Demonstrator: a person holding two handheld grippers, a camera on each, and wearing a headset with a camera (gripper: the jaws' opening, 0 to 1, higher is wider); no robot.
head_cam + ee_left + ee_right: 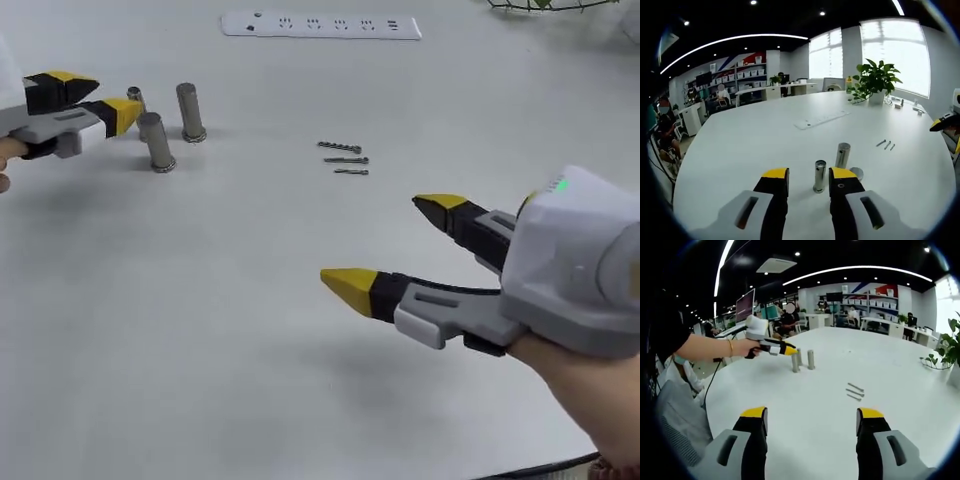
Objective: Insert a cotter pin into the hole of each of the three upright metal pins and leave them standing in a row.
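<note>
Above the tabletop [250, 330], right gripper [390, 242] hangs jaws spread, well apart from left gripper [100, 97], jaws spread beside metal pins [158, 140]

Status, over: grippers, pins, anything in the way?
Left gripper open, at the metal pins. Right gripper open, empty. Three cotter pins loose on table, none inserted. Power strip well clear.

We see just the top of the third metal pin [134, 94], its body hidden behind the left claw [114, 95]; right of that claw, the cotter pins [344, 159] are too small to read.
</note>
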